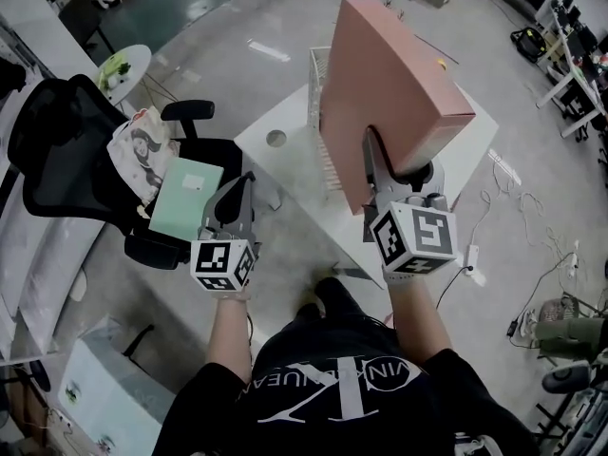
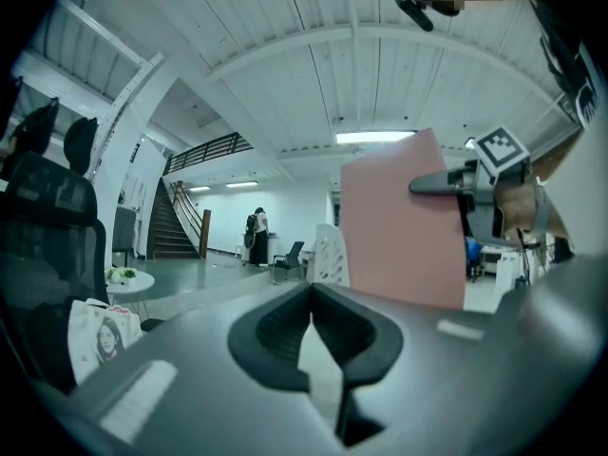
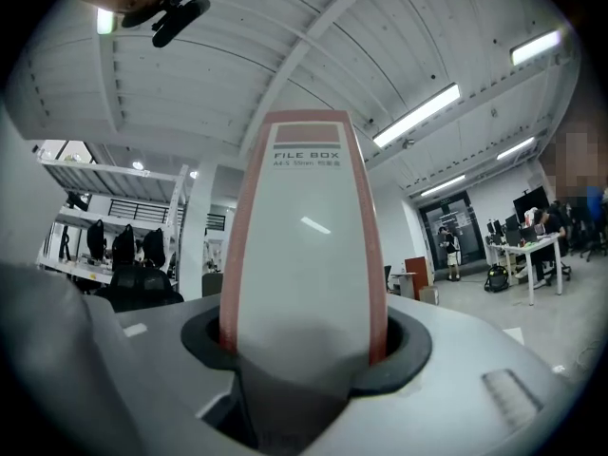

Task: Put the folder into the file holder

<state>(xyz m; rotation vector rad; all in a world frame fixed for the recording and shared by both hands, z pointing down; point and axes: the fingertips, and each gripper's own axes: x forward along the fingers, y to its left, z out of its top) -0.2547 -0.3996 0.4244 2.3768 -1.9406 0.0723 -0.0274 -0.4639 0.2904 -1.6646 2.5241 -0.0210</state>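
A pink file-box folder (image 1: 389, 93) stands upright in the air over the white table (image 1: 285, 169), and my right gripper (image 1: 394, 174) is shut on its lower end. In the right gripper view its white spine (image 3: 304, 245) fills the space between the jaws of the right gripper (image 3: 304, 350). A white mesh file holder (image 1: 316, 79) stands on the table just behind and to the left of the folder; it also shows in the left gripper view (image 2: 328, 255). My left gripper (image 1: 233, 198) hovers left of the table, its jaws (image 2: 312, 316) together and empty, with the folder (image 2: 399, 226) to its right.
A black office chair (image 1: 85, 160) at the left carries a green folder (image 1: 185, 198) and a printed bag (image 1: 138, 150). A small round table (image 1: 123, 65) stands behind it. Cables (image 1: 532, 274) trail on the floor at the right. A pale box (image 1: 104, 378) sits at the lower left.
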